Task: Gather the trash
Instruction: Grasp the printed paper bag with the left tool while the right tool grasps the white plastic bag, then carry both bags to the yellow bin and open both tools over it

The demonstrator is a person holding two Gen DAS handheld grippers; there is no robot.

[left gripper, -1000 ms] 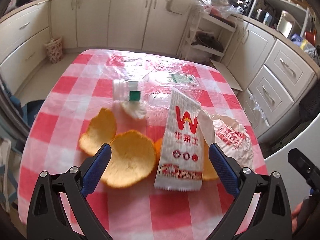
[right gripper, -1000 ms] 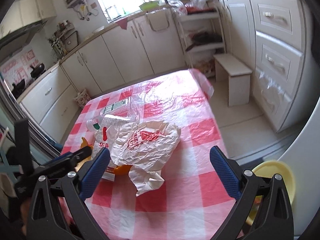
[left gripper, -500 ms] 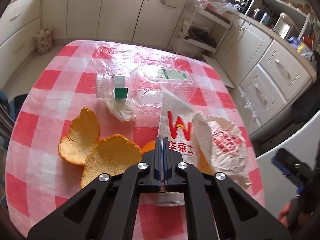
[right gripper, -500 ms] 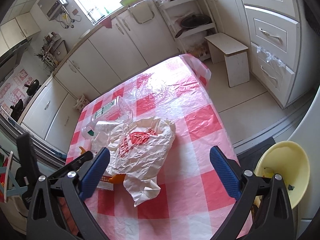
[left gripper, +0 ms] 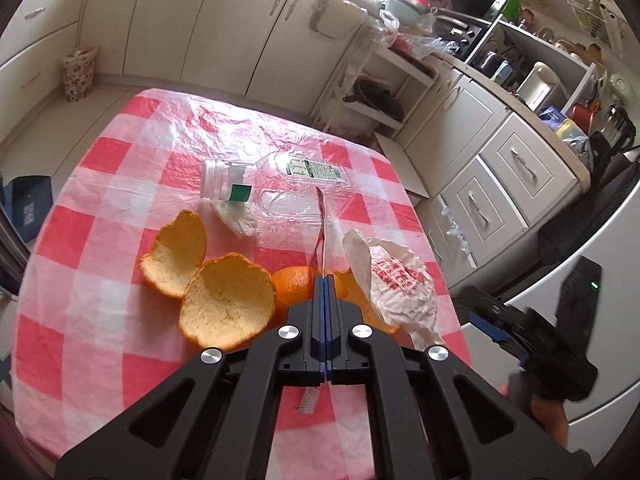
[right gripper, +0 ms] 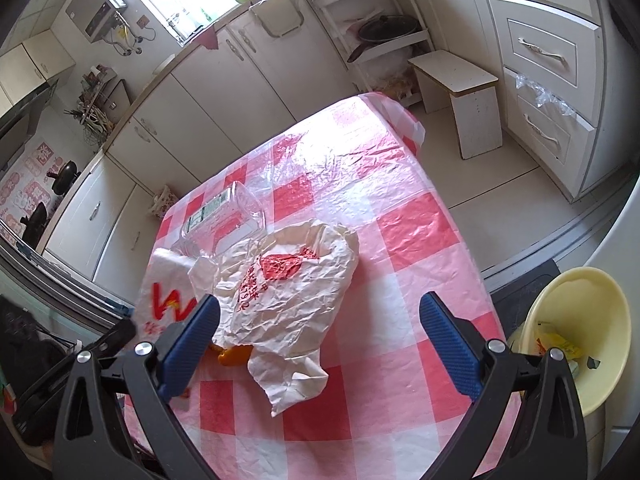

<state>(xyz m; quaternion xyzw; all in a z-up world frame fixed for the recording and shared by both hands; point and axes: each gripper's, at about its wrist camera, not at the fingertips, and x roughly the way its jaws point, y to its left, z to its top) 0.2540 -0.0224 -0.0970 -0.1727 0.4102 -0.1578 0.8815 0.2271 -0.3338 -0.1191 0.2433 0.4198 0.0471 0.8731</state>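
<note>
My left gripper [left gripper: 324,280] is shut on the lower end of a white paper sleeve [left gripper: 322,232] with a red W. The sleeve is lifted and stands edge-on in the left wrist view; its printed face [right gripper: 168,300] shows in the right wrist view. Under it lie a whole orange [left gripper: 294,284] and two orange peels [left gripper: 228,300]. A crumpled white wrapper [right gripper: 288,288] with red print lies beside them. My right gripper [right gripper: 320,308] hangs open just above that wrapper, touching nothing. A clear plastic bottle [left gripper: 296,188] lies on its side farther back, with a wadded tissue [left gripper: 238,220] by its neck.
Everything sits on a table with a red and white checked cloth [left gripper: 100,320]. A yellow bin [right gripper: 576,320] holding some scraps stands on the floor off the table's right edge. A white stool [right gripper: 460,96] and kitchen cabinets stand beyond.
My left gripper went from wide open to shut on the paper sleeve and raised it off the orange. My right gripper sank closer over the crumpled wrapper and stayed open.
</note>
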